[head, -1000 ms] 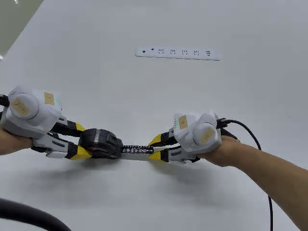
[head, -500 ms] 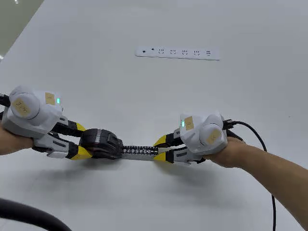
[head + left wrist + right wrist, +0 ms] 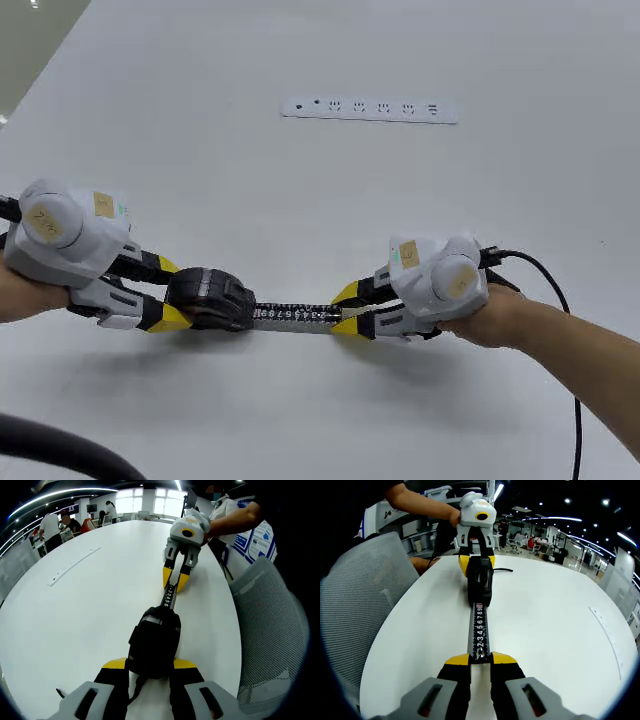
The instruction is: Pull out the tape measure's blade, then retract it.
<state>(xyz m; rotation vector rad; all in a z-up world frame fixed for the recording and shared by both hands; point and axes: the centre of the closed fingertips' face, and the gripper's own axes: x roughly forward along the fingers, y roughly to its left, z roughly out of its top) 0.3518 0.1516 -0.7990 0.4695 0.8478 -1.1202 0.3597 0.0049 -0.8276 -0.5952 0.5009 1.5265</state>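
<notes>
White power strip [image 3: 369,109] flat on white tabletop [image 3: 250,180] (far side); grey mesh chair [image 3: 270,630] beside tabletop edge.

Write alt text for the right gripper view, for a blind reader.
The right gripper pinches the end of the numbered blade, which runs straight across the white table to the black tape measure case held by the left gripper. A grey mesh chair stands left.

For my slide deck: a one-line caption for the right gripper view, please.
Right tongs grip the blade drawn from the tape measure held by left tongs.
</notes>
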